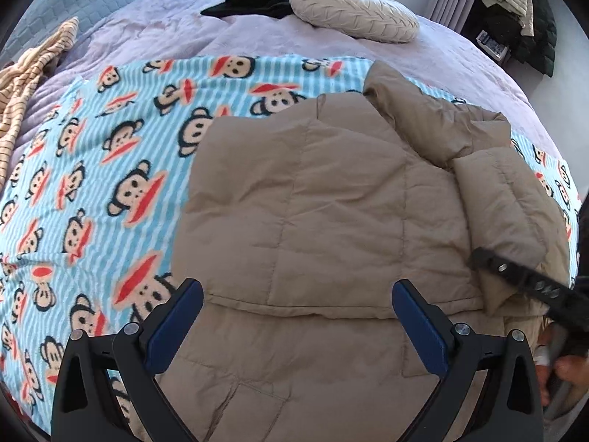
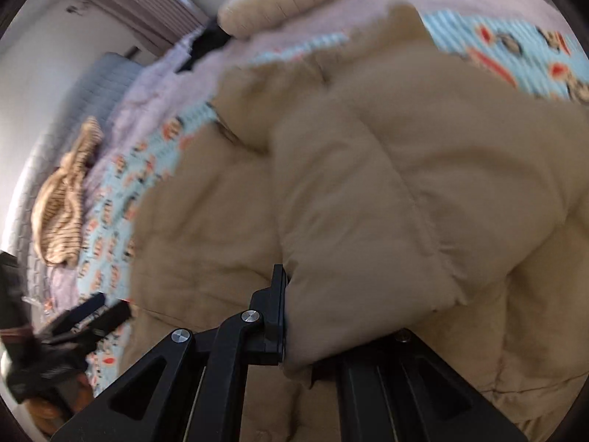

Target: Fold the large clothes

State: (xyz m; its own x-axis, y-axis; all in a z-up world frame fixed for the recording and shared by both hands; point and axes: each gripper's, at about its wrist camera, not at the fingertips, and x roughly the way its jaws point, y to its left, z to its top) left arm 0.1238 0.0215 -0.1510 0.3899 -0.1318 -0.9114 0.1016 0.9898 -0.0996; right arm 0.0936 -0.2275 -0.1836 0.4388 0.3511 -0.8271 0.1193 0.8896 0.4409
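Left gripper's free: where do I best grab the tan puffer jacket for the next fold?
Probably the tan puffer jacket's left side edge, coming in from over the monkey-print fleece blanket. That edge lies flat and clear, while the right gripper already holds the folded sleeve. The left gripper hangs open above the hem.

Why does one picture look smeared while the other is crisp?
Left wrist view: sharp, daylit, the jacket and blanket curved by the fisheye lens, the left gripper open. Right wrist view: motion blur smears the blanket print, with the right gripper shut on the jacket's sleeve.
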